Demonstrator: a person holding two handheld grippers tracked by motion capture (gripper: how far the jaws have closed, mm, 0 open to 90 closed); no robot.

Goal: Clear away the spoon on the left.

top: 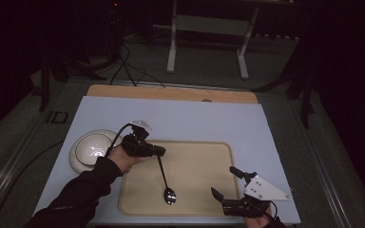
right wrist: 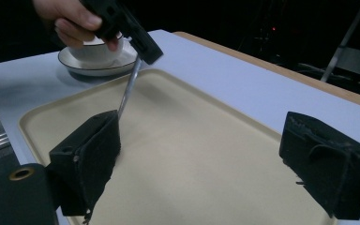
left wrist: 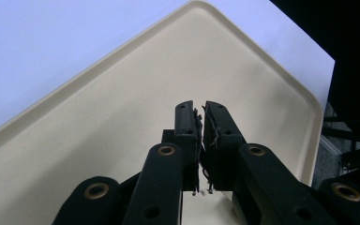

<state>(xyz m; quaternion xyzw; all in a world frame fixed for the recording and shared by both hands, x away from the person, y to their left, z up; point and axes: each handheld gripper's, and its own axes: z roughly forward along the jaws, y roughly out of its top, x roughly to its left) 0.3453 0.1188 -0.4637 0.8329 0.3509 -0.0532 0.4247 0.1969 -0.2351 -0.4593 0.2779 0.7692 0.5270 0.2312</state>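
Steel spoon (top: pixel 165 178) was held by its handle tip in the clamped left gripper (top: pixel 159 152), long axis slanting down and toward the person, bowl resting on the beige tray (top: pixel 204 156). Right gripper (top: pixel 227 184) was held near the tray's right front corner, jaws spread wide, well apart from the spoon.

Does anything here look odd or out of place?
Nothing spilled or broken. The left tongs hold a spoon by its handle tip, slanting down to the tray. Frayed threads hang from the tongs' pads.
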